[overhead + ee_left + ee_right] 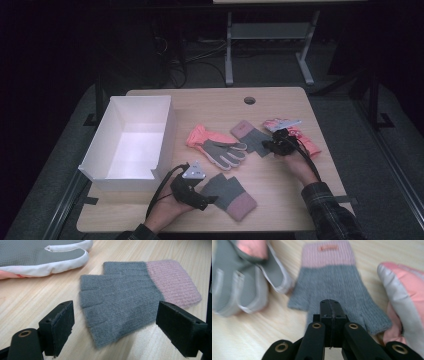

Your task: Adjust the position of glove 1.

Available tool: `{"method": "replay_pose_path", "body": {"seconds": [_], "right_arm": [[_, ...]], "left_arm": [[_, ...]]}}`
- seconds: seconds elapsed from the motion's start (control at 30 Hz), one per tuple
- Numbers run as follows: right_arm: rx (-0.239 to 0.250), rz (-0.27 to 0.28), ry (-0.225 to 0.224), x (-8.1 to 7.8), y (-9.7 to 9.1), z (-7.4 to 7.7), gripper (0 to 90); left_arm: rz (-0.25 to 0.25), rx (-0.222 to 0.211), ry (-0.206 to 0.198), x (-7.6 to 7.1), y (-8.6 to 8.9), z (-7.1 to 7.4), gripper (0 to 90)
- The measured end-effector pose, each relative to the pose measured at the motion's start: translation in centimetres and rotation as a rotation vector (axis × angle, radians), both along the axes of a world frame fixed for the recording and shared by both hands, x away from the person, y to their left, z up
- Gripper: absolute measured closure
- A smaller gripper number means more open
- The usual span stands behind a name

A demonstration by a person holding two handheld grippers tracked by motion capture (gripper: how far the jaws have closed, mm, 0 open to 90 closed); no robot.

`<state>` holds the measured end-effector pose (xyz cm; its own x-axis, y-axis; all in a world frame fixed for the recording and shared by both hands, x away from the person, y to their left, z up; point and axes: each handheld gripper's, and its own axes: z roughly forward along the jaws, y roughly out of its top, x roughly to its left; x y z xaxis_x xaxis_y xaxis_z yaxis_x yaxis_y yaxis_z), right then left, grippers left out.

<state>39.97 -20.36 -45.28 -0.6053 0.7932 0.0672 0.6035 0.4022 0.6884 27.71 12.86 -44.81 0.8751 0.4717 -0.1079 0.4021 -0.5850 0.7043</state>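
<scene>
Left gripper (212, 199) sits near-left on the light wooden table (280, 200), jaws spread wide with nothing pinched. The left gripper view has the fingerless grey knit glove with a pink cuff (120, 300) lying flat on the wood between and just past the two black pads (61, 326), not touched by them. In the high view that glove (231, 194) is just right of the gripper, near the table's front edge.

Right gripper (270, 145) is right of centre, jaws pressed together, holding nothing. The right gripper view shows weave and a small orange tag on the cuff of a second grey-and-pink knit fingerless glove (332, 285) lying just ahead of the closed tips; the high view gives it as a small flat patch (250, 136) with no such detail.

Open white rectangular cardboard box (105, 167) stands at the left, its walls up; nothing seen inside it.

Coral padded glove with grey palm and white-edged fingers (220, 147) lies mid-table, between the box and the second knit glove. Another coral padded glove (307, 142) lies far right, partly behind the right gripper and its hand. Both flank the knit glove in the right gripper view.
</scene>
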Motion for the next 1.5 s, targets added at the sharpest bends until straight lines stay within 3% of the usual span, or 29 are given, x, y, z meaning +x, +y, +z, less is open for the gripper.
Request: {"method": "replay_pose_path", "body": {"seconds": [0.1,0.13,0.33,0.4,0.7,0.93,1.37,1.5], "right_arm": [[0.0,-0.003,0.003,0.1,0.1,-0.2,90.0],[-0.017,0.001,-0.012,0.2,0.2,-0.4,90.0],[-0.051,-0.011,-0.001,0.4,0.2,-1.1,90.0],[-0.035,-0.018,0.004,0.5,0.1,-1.2,90.0],[-0.05,-0.005,0.017,-0.3,-0.2,-1.0,90.0],[-0.034,-0.016,0.046,-1.8,-1.2,-1.0,90.0],[-0.068,-0.005,0.053,-5.6,-3.0,-0.7,90.0],[-0.057,-0.005,0.061,-6.5,-3.7,-0.7,90.0]], "left_arm": [[0.001,0.012,-0.013,0.0,-0.1,0.0,14.6],[0.003,0.011,-0.013,0.0,-0.1,0.0,14.7],[-0.008,0.023,-0.013,-0.1,-0.2,-0.1,14.7],[-0.01,0.025,-0.014,-0.1,-0.3,-0.2,14.7],[-0.013,0.028,-0.015,-0.1,-0.2,-0.1,14.7],[-0.01,0.024,-0.015,-0.1,-0.1,-0.1,14.9],[-0.009,0.021,-0.016,-0.1,-0.1,0.0,15.0],[-0.007,0.022,-0.017,-0.1,-0.1,0.0,15.0]]}}
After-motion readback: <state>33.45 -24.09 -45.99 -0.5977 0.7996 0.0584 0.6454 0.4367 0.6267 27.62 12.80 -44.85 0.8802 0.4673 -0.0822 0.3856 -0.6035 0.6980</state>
